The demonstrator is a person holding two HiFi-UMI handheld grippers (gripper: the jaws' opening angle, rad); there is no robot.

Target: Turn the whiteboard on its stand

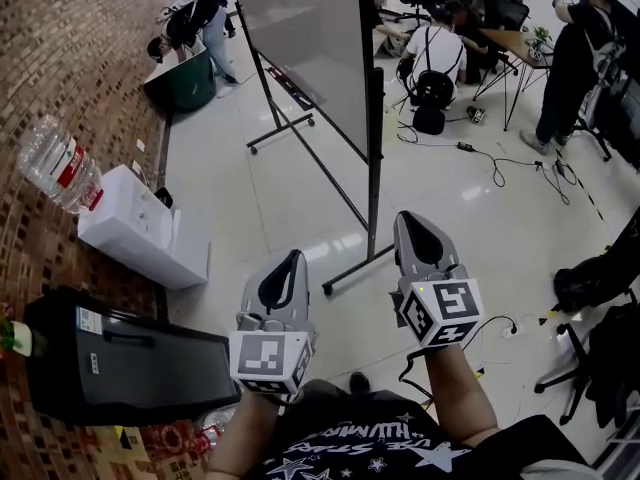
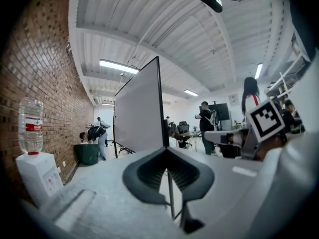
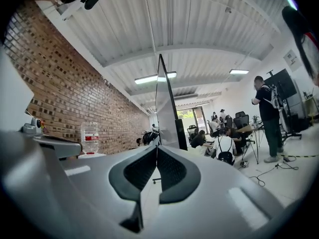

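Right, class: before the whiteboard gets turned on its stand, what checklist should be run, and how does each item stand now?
1. Left gripper open for grasping: not ok, shut, empty.
2. Right gripper open: not ok, shut, empty.
3. Both at the whiteboard edge: not ok, both short of it.
4. Seated person beyond the board clear of its swing: cannot tell.
5. Stand lets the board turn freely: cannot tell.

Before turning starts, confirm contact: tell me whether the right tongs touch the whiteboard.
Apart. The head view shows floor between the right tongs and the whiteboard on its stand.
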